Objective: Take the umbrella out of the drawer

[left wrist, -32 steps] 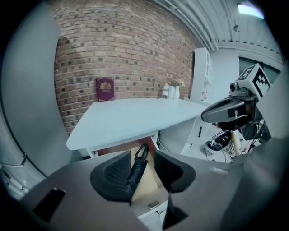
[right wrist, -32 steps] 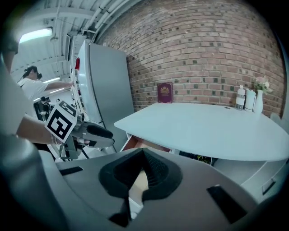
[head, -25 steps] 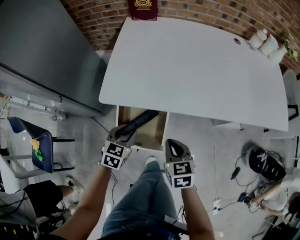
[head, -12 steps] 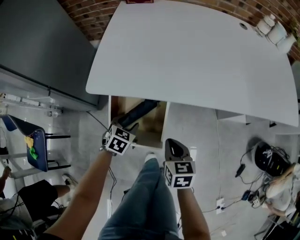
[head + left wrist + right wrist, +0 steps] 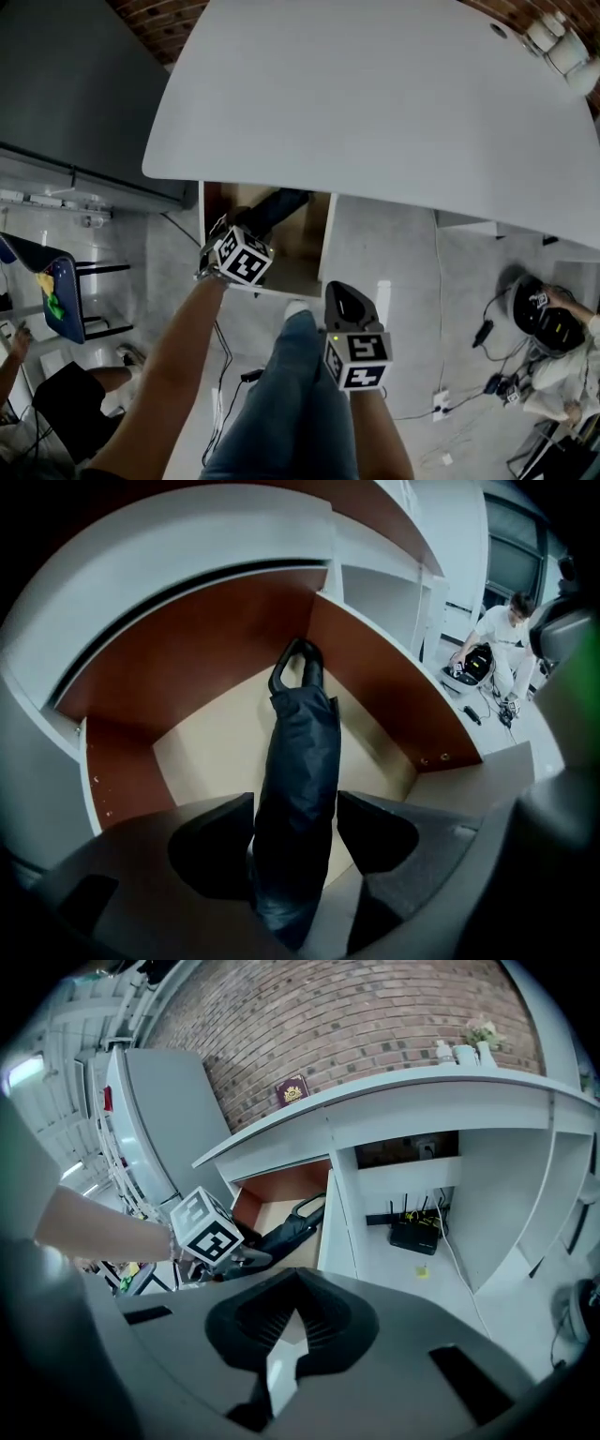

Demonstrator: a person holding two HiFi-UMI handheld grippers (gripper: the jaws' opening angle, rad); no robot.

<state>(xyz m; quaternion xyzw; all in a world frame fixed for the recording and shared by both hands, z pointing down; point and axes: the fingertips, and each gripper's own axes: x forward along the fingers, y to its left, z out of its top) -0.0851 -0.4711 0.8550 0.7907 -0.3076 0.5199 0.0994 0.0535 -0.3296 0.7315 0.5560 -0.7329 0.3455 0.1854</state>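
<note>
A folded black umbrella [image 5: 274, 207] lies lengthwise in the open wooden drawer [image 5: 324, 251] under the white desk [image 5: 375, 103]. Its loop handle points at the drawer's back [image 5: 298, 664]. My left gripper [image 5: 228, 228] reaches down into the drawer's front. Its jaws are opening around the umbrella's near end [image 5: 295, 832], and a thin gap shows at the right jaw. My right gripper [image 5: 345, 298] hangs shut and empty over the floor, in front of the drawer. In the right gripper view, the umbrella [image 5: 286, 1232] and the drawer [image 5: 272, 1190] sit beyond the right gripper [image 5: 281, 1358].
My jeans-clad legs [image 5: 291, 403] stand before the drawer. A grey cabinet [image 5: 66, 84] is at left, with a blue chair [image 5: 56, 291] below it. Cups [image 5: 562, 47] stand on the desk's far right corner. A person [image 5: 562, 347] crouches among cables at right. A router [image 5: 412, 1234] sits under the desk.
My left gripper has sunk into the drawer with the umbrella, which now lies lower and further in. The right gripper has dropped a little.
</note>
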